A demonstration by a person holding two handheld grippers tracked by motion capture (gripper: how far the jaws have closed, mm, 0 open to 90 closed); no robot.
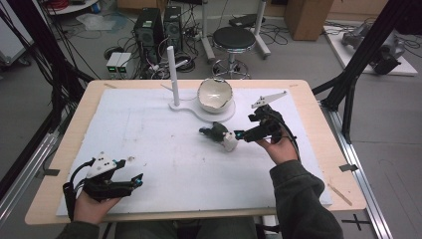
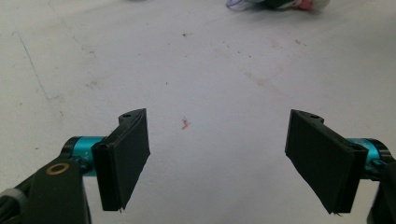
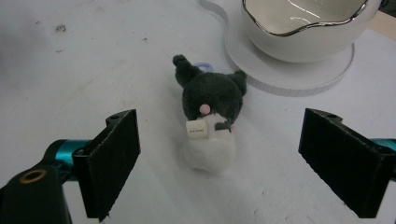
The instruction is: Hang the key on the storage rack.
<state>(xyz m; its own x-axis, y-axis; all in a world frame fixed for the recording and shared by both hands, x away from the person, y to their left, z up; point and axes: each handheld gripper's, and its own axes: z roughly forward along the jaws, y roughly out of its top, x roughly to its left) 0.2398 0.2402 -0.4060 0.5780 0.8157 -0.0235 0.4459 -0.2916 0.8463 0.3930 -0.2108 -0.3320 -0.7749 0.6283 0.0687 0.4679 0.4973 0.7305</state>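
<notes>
A small plush toy [image 1: 220,134] with a dark head and white body lies on the white mat right of centre. In the right gripper view the plush toy [image 3: 210,122] lies just ahead of and between the two jaws, its head pointing away. My right gripper [image 1: 240,134] stands open right beside the toy, nothing touching its pads. My right gripper [image 3: 219,163] shows a wide gap. My left gripper [image 1: 138,180] rests open near the mat's front left, over bare mat. In its own view my left gripper [image 2: 217,163] has nothing between the jaws.
A white egg-shaped bowl [image 1: 215,94] with a silver rim sits on a white base [image 1: 226,113] at the back centre, next to an upright white post [image 1: 172,74]. The bowl [image 3: 303,28] lies just beyond the toy. The wooden table edge [image 1: 328,144] borders the mat.
</notes>
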